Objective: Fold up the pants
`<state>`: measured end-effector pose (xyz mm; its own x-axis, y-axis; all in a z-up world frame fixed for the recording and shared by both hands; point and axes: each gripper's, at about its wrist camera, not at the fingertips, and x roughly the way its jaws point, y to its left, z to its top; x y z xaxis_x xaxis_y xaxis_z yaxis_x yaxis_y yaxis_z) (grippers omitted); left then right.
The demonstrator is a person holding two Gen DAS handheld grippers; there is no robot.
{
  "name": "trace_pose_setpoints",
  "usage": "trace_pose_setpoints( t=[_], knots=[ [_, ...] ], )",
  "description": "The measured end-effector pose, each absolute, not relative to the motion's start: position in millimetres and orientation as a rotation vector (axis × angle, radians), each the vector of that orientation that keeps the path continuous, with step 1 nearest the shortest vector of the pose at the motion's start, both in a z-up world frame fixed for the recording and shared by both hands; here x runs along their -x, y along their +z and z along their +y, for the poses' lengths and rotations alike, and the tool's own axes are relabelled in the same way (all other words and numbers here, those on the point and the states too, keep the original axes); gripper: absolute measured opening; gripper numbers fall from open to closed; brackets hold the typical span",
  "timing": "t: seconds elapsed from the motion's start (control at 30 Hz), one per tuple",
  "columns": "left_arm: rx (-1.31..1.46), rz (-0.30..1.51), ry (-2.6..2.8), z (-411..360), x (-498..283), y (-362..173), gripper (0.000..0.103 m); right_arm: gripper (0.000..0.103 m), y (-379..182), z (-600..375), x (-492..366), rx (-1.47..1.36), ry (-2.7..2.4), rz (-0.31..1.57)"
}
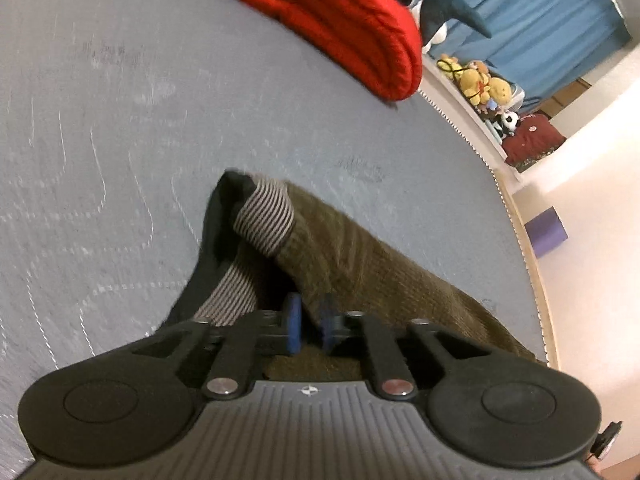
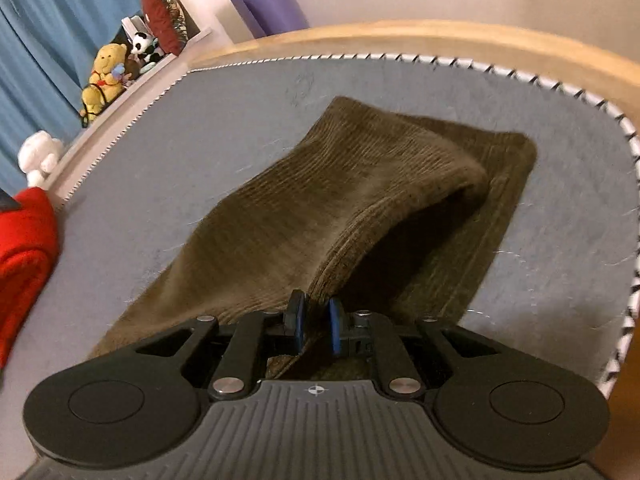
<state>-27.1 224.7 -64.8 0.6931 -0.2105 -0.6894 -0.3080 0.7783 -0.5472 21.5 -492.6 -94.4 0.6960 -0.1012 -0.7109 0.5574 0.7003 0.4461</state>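
Olive corduroy pants [image 2: 360, 200] spread on the grey bed [image 2: 160, 160], near its wooden edge. Right hand-held gripper [image 2: 316, 326] narrowly pinching a raised fold. Left hand-held gripper [image 1: 310, 326] slightly parted over the striped waistband [image 1: 264, 216]; grip unclear, fabric underneath hidden.

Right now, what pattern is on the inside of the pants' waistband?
Thin grey and black stripes on the waistband lining of the olive corduroy pants, clearest in the left wrist view.
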Motion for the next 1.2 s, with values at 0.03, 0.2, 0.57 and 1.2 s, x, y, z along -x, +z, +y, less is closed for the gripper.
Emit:
trace_pose_setpoints(
  t=[0.03,0.2,0.57,1.2],
  knots=[
    [0.701,0.829,0.066,224.9,24.4,-68.1,0.038,0.017,-96.1,-494.4,-24.4,-0.712,-0.393,0.710],
    [0.711,0.837,0.084,225.5,8.7,-80.9,0.054,0.038,-113.7,-509.2,-42.6,-0.796,-0.414,0.745],
    [0.656,0.870,0.154,209.1,-41.0,-98.9,0.058,0.042,-134.3,-539.4,-65.6,-0.866,-0.460,0.741],
    [0.703,0.671,0.122,218.4,-10.2,-50.0,0.009,0.007,-78.7,-542.2,-38.7,-0.716,-0.417,0.407]
  ],
)
